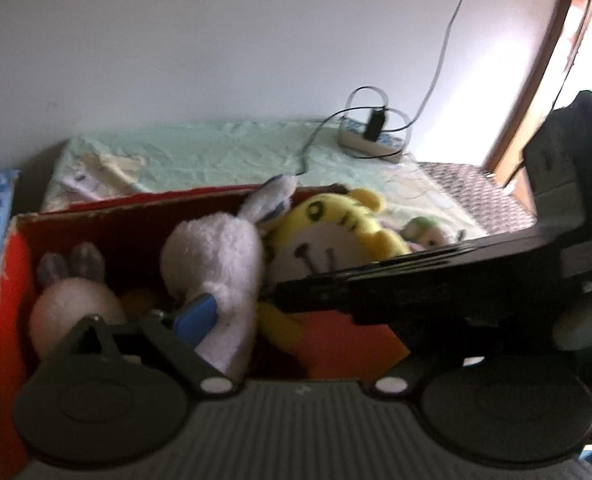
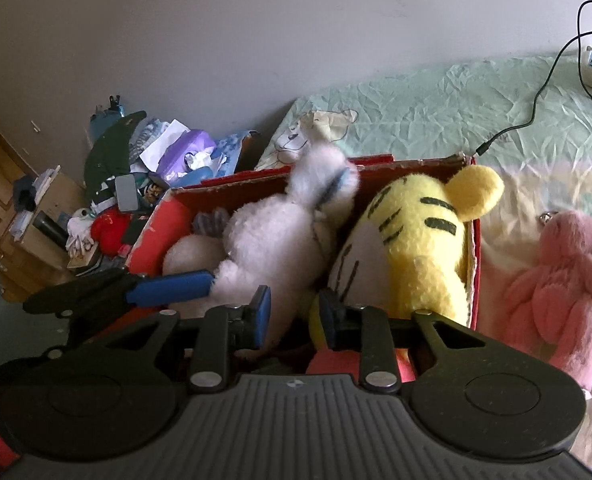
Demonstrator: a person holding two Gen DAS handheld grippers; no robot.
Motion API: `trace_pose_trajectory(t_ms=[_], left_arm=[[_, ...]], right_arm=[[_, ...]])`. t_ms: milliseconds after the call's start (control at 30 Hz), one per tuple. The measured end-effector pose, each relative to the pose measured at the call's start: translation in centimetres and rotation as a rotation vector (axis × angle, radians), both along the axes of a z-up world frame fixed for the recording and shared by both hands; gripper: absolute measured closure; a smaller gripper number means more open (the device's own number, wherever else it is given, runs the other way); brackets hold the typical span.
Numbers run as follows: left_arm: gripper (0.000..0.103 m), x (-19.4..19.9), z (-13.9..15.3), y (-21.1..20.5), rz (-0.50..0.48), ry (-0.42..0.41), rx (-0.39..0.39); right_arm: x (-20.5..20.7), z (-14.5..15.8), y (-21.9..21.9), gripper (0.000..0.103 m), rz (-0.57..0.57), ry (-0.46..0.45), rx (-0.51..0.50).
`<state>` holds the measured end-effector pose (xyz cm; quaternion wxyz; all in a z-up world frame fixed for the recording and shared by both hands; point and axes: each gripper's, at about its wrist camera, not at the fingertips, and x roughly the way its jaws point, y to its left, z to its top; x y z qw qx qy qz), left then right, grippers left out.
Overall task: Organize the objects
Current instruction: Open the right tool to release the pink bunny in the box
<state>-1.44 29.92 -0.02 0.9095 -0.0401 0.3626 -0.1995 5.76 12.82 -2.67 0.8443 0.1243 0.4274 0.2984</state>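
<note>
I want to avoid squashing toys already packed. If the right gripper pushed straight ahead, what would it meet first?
Most likely the white plush rabbit: the right gripper is shut around its lower end, inside the red box. The yellow tiger plush sits just right of that line.

One red cardboard box [image 2: 424, 166] sits on the bed. Inside it are three soft toys: one yellow striped tiger [image 2: 420, 240] at the right, one fluffy white rabbit [image 2: 271, 240] in the middle, and one smaller pale rabbit [image 1: 71, 304] with two grey ears at the left. Outside the box, to the right, lie two more soft toys: one pink bear [image 2: 564, 280] and one greenish toy [image 1: 428, 234], only partly visible. One power strip [image 1: 370, 140] lies at the far end of the bed, with one black plug in it.
</note>
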Motion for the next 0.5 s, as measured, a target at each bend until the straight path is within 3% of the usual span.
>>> trace_pose_trajectory(t_ms=[500], left_arm=[[0.008,0.4,-0.3,0.2,-0.005,-0.001,0.022]], right_arm=[[-1.1,1.0,-2.7,0.067,-0.069,-0.021,0.171]])
